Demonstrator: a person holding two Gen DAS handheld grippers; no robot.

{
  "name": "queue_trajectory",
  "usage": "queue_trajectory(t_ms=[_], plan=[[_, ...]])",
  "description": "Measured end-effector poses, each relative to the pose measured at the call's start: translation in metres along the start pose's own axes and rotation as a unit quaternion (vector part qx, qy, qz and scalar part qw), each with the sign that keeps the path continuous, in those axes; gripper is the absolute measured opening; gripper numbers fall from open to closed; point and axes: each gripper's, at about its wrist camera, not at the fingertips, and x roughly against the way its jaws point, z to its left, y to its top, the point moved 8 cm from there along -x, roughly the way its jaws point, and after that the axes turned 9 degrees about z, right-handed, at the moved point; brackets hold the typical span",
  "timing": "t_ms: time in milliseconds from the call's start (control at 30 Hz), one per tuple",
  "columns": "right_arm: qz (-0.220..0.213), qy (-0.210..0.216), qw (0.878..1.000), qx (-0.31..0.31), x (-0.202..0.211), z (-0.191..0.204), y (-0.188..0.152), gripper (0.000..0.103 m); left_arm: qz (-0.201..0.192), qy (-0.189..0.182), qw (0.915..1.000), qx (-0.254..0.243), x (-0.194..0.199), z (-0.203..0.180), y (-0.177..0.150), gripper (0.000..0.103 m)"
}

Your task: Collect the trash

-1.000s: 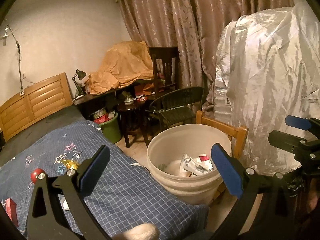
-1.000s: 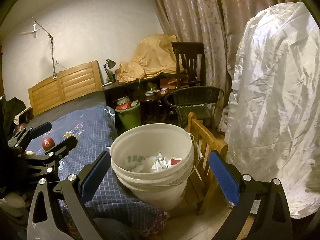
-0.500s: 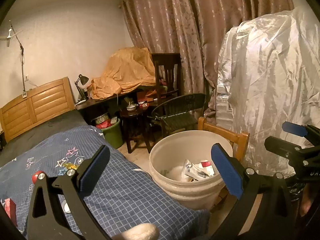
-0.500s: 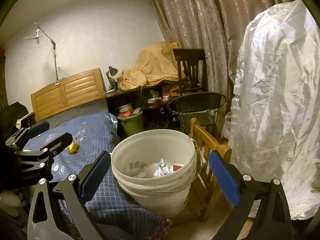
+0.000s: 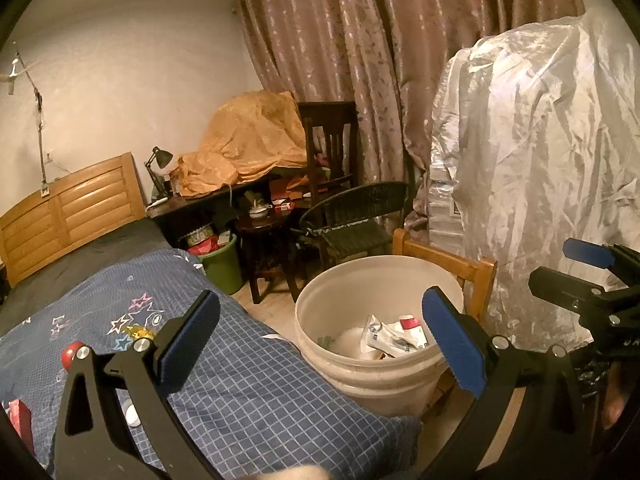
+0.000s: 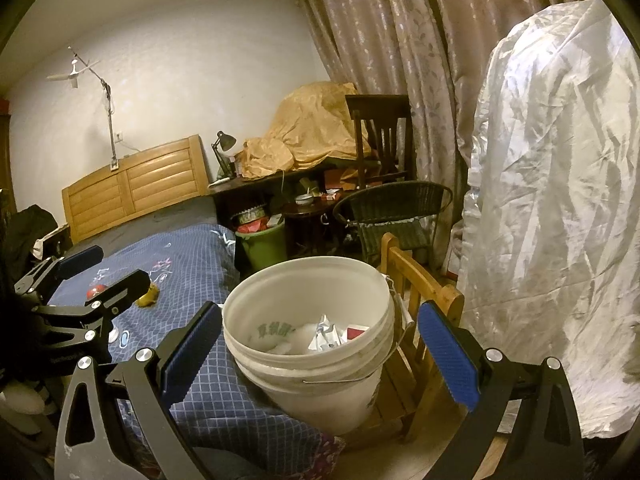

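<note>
White bucket (image 6: 312, 344) of trash sits between the right tool's (image 6: 320, 344) spread fingers.

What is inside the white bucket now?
The white bucket holds crumpled white wrappers and a red-and-white piece. Whatever lies under them, and the bottom itself, is covered.

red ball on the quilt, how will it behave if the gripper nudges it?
The red ball looks round and smooth, so it will probably roll rather than slide. The blue quilt is soft and uneven, likely slowing it. It seems small and glossy, so open blue pads may squeeze it out sideways.
</note>
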Motion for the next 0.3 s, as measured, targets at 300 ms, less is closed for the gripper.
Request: queue_trajectory(t_ms=[300], plan=[[0.0, 0.002, 1.0, 0.001, -0.0005, 0.001, -0.0003, 0.098, 0.013, -0.002, 0.9999, 0.007, -0.0046, 0.0011, -0.0047, 0.098]])
